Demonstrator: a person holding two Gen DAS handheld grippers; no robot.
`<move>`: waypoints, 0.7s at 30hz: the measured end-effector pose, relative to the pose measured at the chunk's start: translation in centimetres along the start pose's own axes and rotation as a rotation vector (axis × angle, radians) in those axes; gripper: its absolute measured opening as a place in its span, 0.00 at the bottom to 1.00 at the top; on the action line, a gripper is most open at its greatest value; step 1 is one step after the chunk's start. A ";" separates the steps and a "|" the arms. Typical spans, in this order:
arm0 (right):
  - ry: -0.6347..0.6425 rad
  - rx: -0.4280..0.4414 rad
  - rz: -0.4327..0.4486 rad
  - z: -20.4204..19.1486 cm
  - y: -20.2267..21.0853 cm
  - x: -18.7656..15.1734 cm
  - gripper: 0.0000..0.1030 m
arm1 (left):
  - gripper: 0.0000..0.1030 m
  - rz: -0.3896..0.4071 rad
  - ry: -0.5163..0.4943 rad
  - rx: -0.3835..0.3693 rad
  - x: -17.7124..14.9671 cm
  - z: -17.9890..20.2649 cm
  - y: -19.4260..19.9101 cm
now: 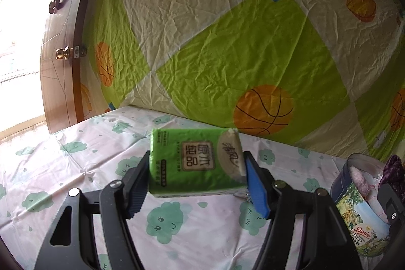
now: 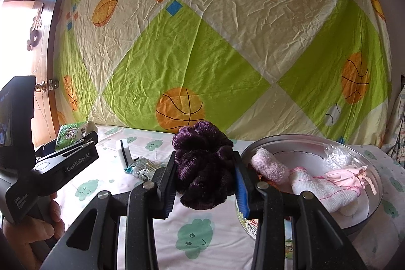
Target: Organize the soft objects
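The round cookie tin (image 2: 364, 156) already holds pink socks (image 2: 326, 187); the right gripper (image 2: 203, 170) clamps a purple scrunchie (image 2: 202, 166) just left of the tin; the left gripper (image 1: 196, 168) grips a green tissue pack (image 1: 192, 161) further left; a small packet (image 2: 141, 166) left of the tin waits, its print unreadable.

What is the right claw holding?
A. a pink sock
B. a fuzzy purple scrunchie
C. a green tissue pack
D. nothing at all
B: in the right wrist view, the right claw has both pads pressed against a fuzzy purple scrunchie, lifted next to the cookie tin; the green tissue pack is in the left claw instead.
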State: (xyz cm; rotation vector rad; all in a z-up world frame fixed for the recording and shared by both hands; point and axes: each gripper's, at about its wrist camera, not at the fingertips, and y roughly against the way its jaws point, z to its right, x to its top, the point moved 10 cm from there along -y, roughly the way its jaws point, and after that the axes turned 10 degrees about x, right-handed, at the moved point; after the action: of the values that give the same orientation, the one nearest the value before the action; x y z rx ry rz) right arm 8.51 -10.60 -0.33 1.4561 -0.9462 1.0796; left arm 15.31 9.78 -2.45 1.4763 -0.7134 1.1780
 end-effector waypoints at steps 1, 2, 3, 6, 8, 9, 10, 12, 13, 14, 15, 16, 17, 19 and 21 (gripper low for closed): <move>-0.001 -0.003 0.003 0.3 0.1 0.0 0.40 | 0.66 -0.002 0.001 -0.004 -0.1 0.2 0.1; -0.002 -0.007 0.005 0.5 0.3 0.1 0.40 | 0.66 -0.006 0.002 -0.010 -0.2 0.4 0.2; -0.002 -0.011 0.007 0.8 0.5 0.1 0.40 | 0.66 -0.010 0.002 -0.016 -0.3 0.6 0.3; -0.002 -0.020 0.012 1.6 0.9 0.1 0.40 | 0.66 -0.013 -0.004 -0.023 -0.5 1.3 0.5; 0.001 -0.029 0.014 2.1 1.2 0.2 0.40 | 0.66 -0.013 -0.008 -0.029 -0.6 1.8 0.8; 0.003 -0.034 0.015 2.5 1.3 0.2 0.40 | 0.66 -0.014 -0.010 -0.031 -0.6 2.1 0.9; 0.002 -0.038 0.018 2.7 1.5 0.2 0.40 | 0.66 -0.016 -0.012 -0.034 -0.7 2.4 0.9; 0.001 -0.046 0.023 3.4 1.8 0.3 0.40 | 0.66 -0.018 -0.020 -0.042 -0.9 3.1 1.1; 0.000 -0.051 0.026 3.7 1.9 0.4 0.40 | 0.66 -0.018 -0.025 -0.047 -0.9 3.4 1.3; 0.000 -0.056 0.029 4.0 2.1 0.4 0.40 | 0.66 -0.018 -0.029 -0.052 -1.0 3.8 1.4; -0.002 -0.061 0.032 4.3 2.3 0.5 0.40 | 0.66 -0.018 -0.033 -0.056 -1.1 4.1 1.6; -0.004 -0.065 0.035 4.6 2.4 0.5 0.40 | 0.66 -0.019 -0.036 -0.061 -1.2 4.5 1.7; -0.007 -0.068 0.037 5.0 2.6 0.6 0.40 | 0.66 -0.019 -0.041 -0.067 -1.2 4.9 1.9; -0.012 -0.076 0.041 5.6 2.8 0.7 0.40 | 0.66 -0.017 -0.052 -0.078 -1.3 5.7 2.2; -0.017 -0.085 0.047 6.2 3.2 0.8 0.40 | 0.66 -0.014 -0.061 -0.087 -1.4 6.5 2.6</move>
State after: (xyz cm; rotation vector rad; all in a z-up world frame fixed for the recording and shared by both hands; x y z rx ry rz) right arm 6.59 -17.24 1.03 1.3820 -1.0304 1.0502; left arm 14.44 2.69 -2.46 1.4473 -0.7854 1.0824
